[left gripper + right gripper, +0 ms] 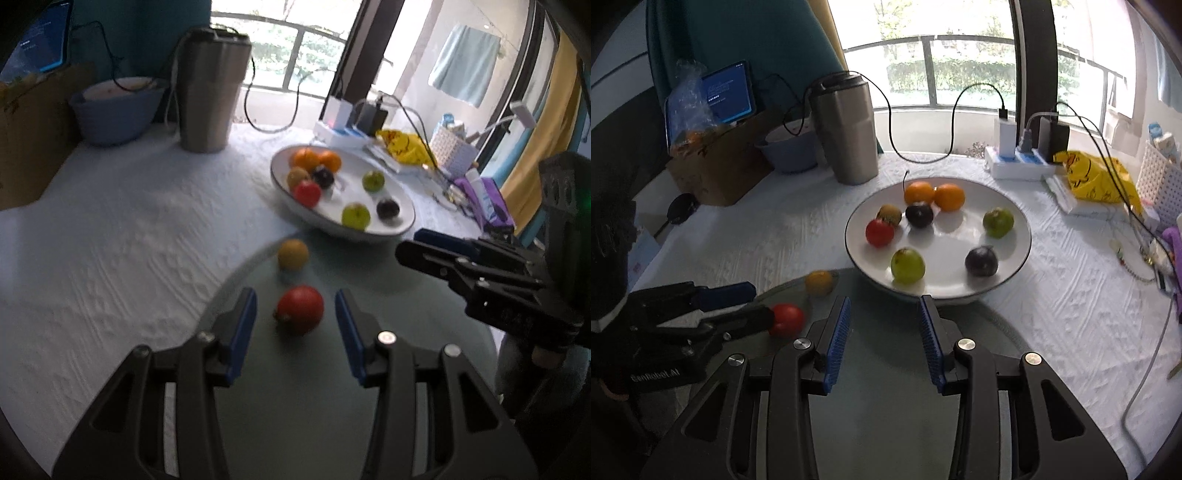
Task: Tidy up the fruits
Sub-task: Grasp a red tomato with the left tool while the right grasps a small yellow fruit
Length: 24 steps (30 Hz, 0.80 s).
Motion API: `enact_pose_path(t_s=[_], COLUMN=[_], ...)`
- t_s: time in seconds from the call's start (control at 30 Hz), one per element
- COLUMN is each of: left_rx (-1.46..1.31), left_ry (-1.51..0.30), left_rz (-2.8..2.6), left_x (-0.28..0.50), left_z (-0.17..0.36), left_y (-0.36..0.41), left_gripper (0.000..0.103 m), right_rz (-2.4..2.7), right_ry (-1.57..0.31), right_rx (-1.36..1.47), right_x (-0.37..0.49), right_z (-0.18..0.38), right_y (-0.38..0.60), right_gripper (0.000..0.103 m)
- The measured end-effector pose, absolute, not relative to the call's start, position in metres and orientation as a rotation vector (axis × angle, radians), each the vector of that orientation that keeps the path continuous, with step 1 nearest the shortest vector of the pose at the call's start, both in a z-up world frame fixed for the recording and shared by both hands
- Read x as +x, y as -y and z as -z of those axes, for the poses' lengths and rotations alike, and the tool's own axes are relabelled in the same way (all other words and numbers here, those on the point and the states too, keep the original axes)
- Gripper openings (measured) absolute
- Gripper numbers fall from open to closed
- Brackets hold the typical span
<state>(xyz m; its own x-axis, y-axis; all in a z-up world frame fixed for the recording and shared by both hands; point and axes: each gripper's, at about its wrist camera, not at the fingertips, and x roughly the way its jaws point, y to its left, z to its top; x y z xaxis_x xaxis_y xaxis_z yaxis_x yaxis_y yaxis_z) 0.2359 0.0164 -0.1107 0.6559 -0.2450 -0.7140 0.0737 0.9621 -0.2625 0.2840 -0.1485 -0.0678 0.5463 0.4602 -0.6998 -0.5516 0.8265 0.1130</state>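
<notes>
On the glass mat | red fruit (300, 309) dead ahead of left claw (295, 314), jaws parted, untouched | right claw (882, 332) empty, parted, farther off

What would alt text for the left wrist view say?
An open left gripper frames a red tomato on a grey glass surface, not touching it. Beyond lie a small yellowish fruit and a white bowl of assorted fruit.

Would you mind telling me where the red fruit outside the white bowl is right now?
The red fruit lies on the round glass mat, between the open left gripper's fingers untouched, with the yellow fruit just beyond it.
</notes>
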Motion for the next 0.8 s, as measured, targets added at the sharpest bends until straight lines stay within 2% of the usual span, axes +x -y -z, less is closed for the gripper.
enact_pose_path(t_s=[0.3, 0.4, 0.8], left_rx=[-0.166, -0.173, -0.194], left_ry=[-0.872, -0.874, -0.816], left_rz=[0.177, 0.184, 0.167], left_x=[0.244, 0.245, 0.232], left_z=[0.126, 0.126, 0.112], left_y=[-0.002, -0.005, -0.038], left_gripper=[0.044, 0.033, 0.032], right_rz=[-0.595, -0.599, -0.676], right_ry=[-0.824, -0.823, -0.833], right_rx=[-0.118, -0.115, -0.161], right_x=[0.281, 0.283, 0.288], right_z=[0.080, 0.080, 0.084], right_y=[0.151, 0.149, 0.102], right_gripper=[0.040, 0.040, 0.040])
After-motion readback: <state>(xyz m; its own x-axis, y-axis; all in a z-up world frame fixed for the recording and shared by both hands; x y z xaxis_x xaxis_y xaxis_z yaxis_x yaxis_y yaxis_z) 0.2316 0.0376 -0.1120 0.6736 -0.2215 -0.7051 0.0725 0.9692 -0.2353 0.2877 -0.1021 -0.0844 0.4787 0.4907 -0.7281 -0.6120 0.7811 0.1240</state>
